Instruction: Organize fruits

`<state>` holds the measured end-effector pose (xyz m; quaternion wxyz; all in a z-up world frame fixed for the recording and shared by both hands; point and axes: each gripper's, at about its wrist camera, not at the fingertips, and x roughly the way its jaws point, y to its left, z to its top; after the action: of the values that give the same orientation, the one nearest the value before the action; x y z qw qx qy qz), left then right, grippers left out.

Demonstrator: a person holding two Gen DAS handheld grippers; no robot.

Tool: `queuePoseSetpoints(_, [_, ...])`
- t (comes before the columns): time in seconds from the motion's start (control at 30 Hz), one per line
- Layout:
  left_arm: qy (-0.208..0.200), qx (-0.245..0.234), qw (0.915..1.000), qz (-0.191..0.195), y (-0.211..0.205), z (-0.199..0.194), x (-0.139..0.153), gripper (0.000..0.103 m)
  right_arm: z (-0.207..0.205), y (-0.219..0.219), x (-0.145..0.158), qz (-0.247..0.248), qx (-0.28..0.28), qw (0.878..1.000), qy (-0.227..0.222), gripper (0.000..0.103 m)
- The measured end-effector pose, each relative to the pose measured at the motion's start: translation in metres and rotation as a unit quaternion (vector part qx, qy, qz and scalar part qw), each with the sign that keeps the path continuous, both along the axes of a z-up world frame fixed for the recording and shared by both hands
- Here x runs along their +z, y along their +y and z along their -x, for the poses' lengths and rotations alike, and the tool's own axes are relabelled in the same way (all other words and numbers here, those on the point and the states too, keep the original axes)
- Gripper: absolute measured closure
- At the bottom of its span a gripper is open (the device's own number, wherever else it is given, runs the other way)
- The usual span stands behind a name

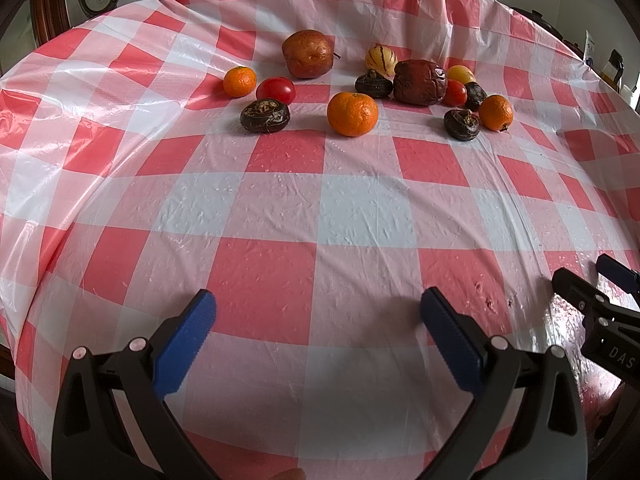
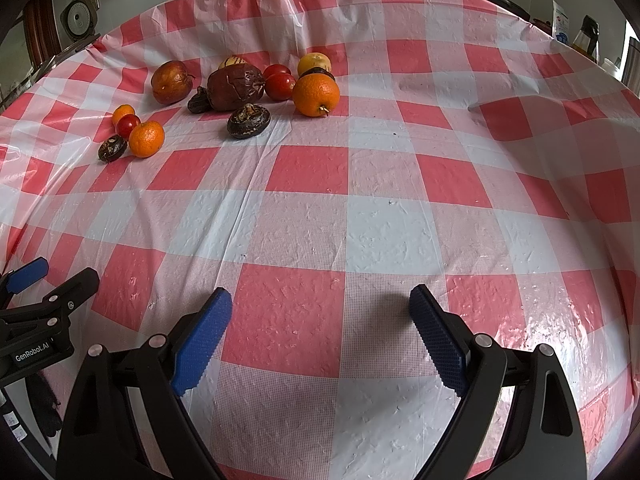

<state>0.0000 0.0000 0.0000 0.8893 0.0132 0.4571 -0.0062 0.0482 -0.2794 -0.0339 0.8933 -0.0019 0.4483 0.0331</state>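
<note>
We see the fruits scattered across the upper middle of the left wrist frame: a central orange (image 1: 352, 114) lies alone, and a wrinkled dark red fruit (image 1: 419, 82) sits to its upper right. All rest on the checkered tablecloth (image 1: 320, 216). Our left gripper (image 1: 318, 312) and right gripper (image 2: 321, 308) hover at bottom center, jaws apart, holding nothing.

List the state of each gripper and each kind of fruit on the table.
left gripper: open, empty, above the tablecloth.
right gripper: open, empty, above the tablecloth.
oranges: three, loose on the cloth, whole and unpeeled.
tomatoes: loose, whole.
dark round fruits: scattered, skins wrinkled.
large dark red fruit: skin shrivelled, in the right cluster.
large brown-red fruit: resting apart at the back.
striped yellow fruit: whole, behind the cluster.
tablecloth: spread, creased.
</note>
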Motion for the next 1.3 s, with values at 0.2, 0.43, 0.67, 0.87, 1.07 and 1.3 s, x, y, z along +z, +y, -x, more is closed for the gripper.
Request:
queuePoseSetpoints(0.2, [0.0, 0.0, 1.0, 0.0, 0.0, 0.0, 0.0, 0.001, 0.0, 0.0, 0.0, 0.0, 0.0, 1.0, 0.0, 0.015])
queuePoseSetpoints(0.43, [0.0, 0.0, 1.0, 0.0, 0.0, 0.0, 0.0, 0.001, 0.0, 0.0, 0.0, 0.0, 0.0, 1.0, 0.0, 0.015])
queuePoseSetpoints(0.67, [0.0, 0.0, 1.0, 0.0, 0.0, 0.0, 0.0, 0.001, 0.0, 0.0, 0.0, 0.0, 0.0, 1.0, 0.0, 0.015])
queuePoseSetpoints(0.87, [0.0, 0.0, 1.0, 0.0, 0.0, 0.0, 0.0, 0.001, 0.0, 0.0, 0.0, 0.0, 0.0, 1.0, 0.0, 0.016])
queuePoseSetpoints(1.07, [0.006, -0.002, 1.0, -0.002, 0.0, 0.0, 0.0, 0.001, 0.001, 0.0, -0.001, 0.002, 0.011, 1.0, 0.01, 0.016])
queuePoseSetpoints(1.3, [0.021, -0.02, 0.9996, 0.0, 0.002, -0.006, 0.0, 0.001, -0.013, 0.005, -0.001, 0.004, 0.021, 0.999, 0.025, 0.016])
